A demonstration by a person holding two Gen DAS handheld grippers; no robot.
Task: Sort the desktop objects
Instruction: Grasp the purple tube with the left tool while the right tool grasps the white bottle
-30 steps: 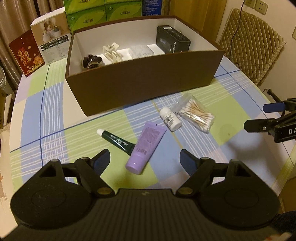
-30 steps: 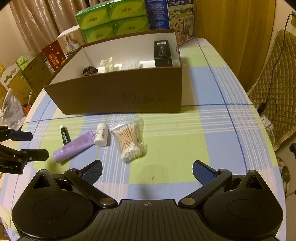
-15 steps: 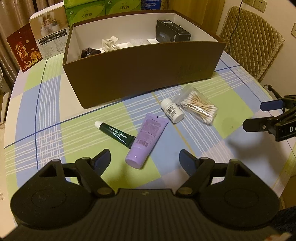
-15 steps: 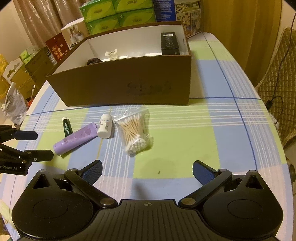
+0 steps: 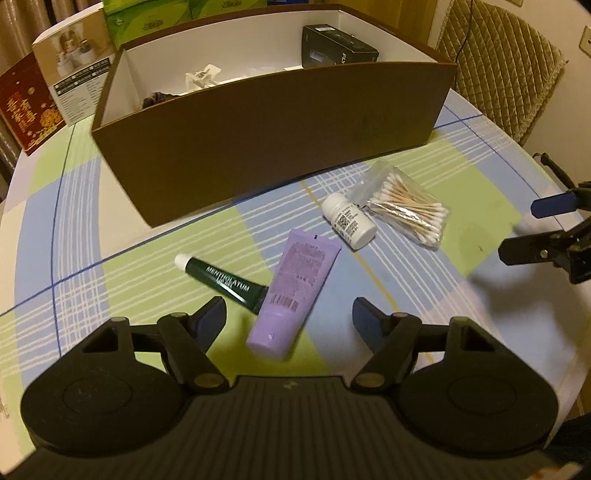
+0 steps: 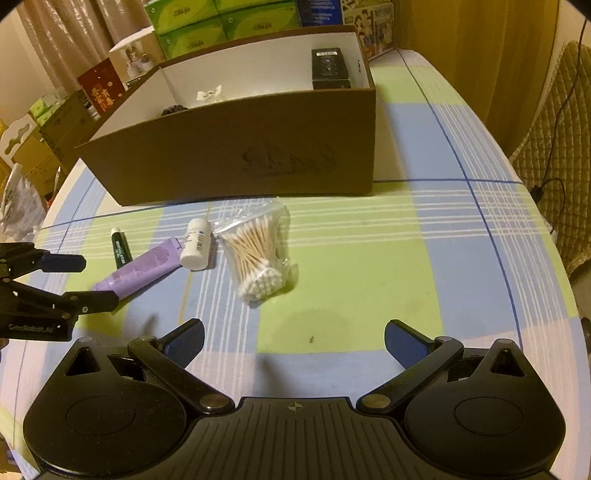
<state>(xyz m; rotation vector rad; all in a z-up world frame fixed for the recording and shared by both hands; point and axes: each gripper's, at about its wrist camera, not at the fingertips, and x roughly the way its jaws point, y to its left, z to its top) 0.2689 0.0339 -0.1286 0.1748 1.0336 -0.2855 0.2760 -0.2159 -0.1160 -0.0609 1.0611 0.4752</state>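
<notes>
A purple tube (image 5: 295, 288) lies on the checked tablecloth, its cap end between the fingers of my left gripper (image 5: 289, 319). The jaws are closing and the pads stay clear of the tube. A green Mentholatum tube (image 5: 221, 282) lies partly under it on the left. Beyond them are a white bottle (image 5: 349, 221) and a bag of cotton swabs (image 5: 410, 212). Behind stands the brown box (image 5: 280, 140). My right gripper (image 6: 294, 339) hovers open over bare cloth, short of the swab bag (image 6: 258, 254). The left gripper (image 6: 88, 280) also shows at the right wrist view's left edge.
Inside the box are a black case (image 5: 336, 48), a white clip (image 5: 201, 75) and a dark scrunchie (image 5: 157, 99). Green tissue packs (image 6: 221, 26), a red card (image 5: 26, 110) and a white carton (image 5: 74, 74) stand behind. A quilted chair (image 5: 498, 62) is at the right, past the table's curved edge.
My left gripper has sunk toward the purple tube, whose cap end now lies between its fingers, and its jaws have narrowed a little. The right gripper has hardly moved.
</notes>
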